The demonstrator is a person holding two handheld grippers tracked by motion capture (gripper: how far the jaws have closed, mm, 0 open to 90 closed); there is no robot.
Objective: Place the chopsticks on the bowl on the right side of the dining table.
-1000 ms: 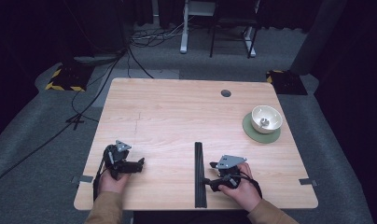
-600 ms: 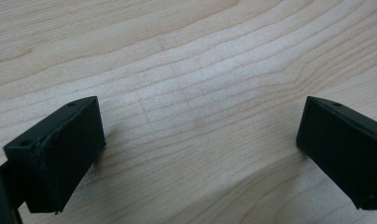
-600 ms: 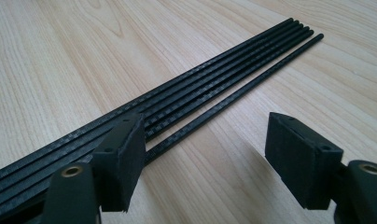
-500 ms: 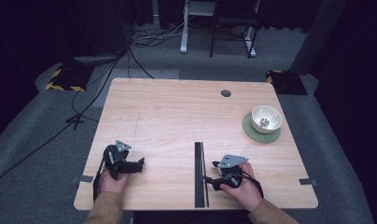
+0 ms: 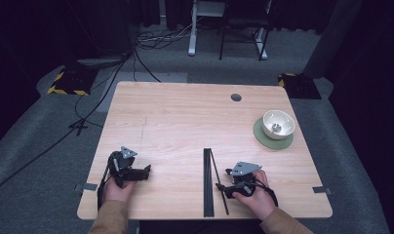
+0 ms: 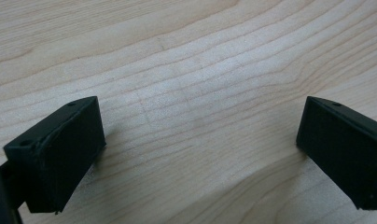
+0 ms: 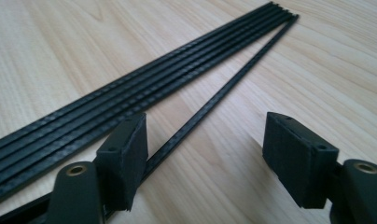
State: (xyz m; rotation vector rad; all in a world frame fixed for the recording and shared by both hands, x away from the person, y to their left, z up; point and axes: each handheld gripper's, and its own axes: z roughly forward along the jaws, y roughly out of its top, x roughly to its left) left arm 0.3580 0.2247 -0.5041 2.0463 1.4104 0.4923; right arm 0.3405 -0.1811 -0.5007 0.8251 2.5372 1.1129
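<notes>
Rod, 1 loose beside strip bundle | R gripper jaws apart, seemingly straddling rod | L gripper jaws apart, bare table

We see a bench of pale wood, its grain running in long wavy lines, the finish smooth and faintly satin. On it lie black strips, thin and flat, with a fine woven pattern that looks like carbon fibre and a low sheen; a single strip beside them has the same weave. The right tongs carry matt black pads that look like plastic or rubber, with slightly rough edges, and the left tongs look alike. Far off, a glossy cream bowl looks ceramic, resting on a dull green mat. The floor is grey carpet.
</notes>
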